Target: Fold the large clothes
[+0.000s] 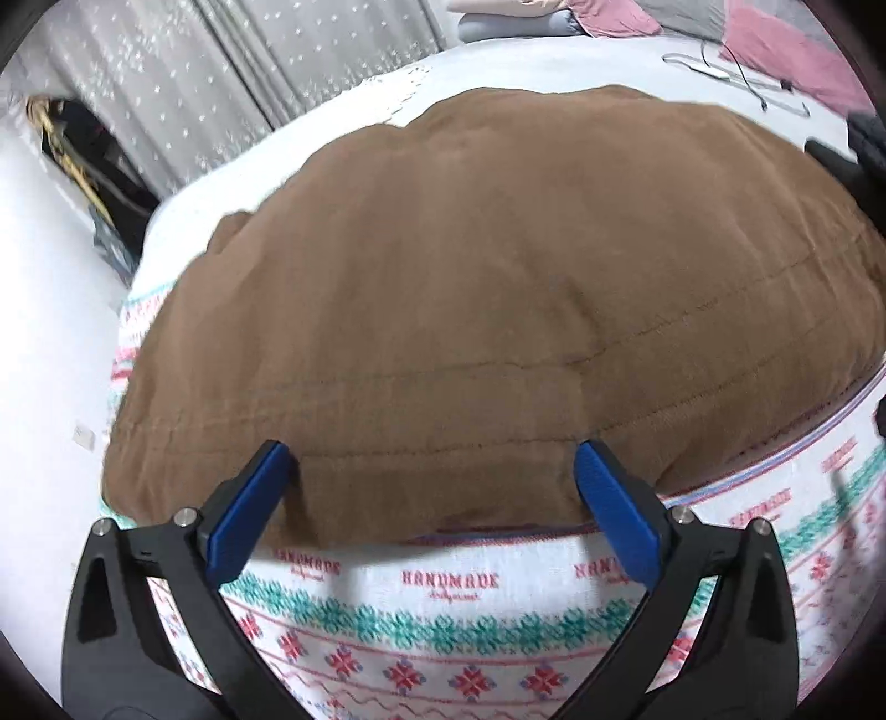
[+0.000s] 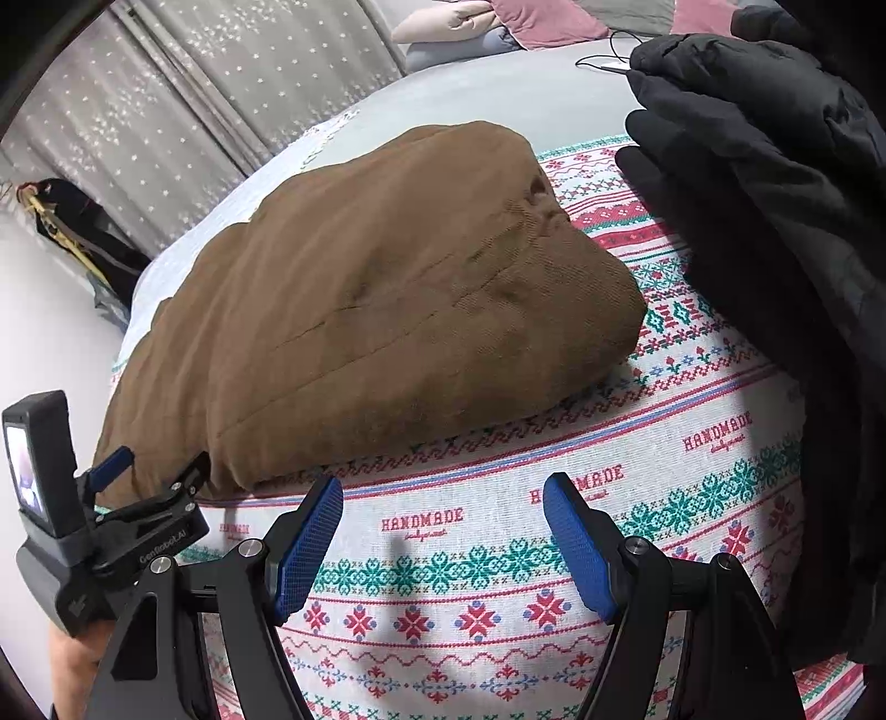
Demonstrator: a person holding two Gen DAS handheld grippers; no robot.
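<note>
A brown padded garment [image 1: 470, 310] lies folded in a thick bundle on a patterned white, red and green cloth [image 1: 443, 609]. My left gripper [image 1: 437, 465] is open, its blue pads [image 1: 249, 504] at the bundle's near edge, one on each side of it. In the right wrist view the brown garment [image 2: 376, 310] lies ahead and to the left. My right gripper [image 2: 443, 498] is open and empty over the patterned cloth [image 2: 470, 581], just short of the bundle's near edge. The left gripper [image 2: 149, 471] shows at the bundle's left corner.
A black puffy jacket [image 2: 775, 221] lies at the right on the cloth. The bed [image 1: 498, 66] stretches behind, with pink and grey clothes [image 1: 775, 50] and a cable [image 1: 736, 72] at the far end. A grey starred curtain [image 1: 194, 72] and a dark bag [image 1: 94, 160] stand at the left.
</note>
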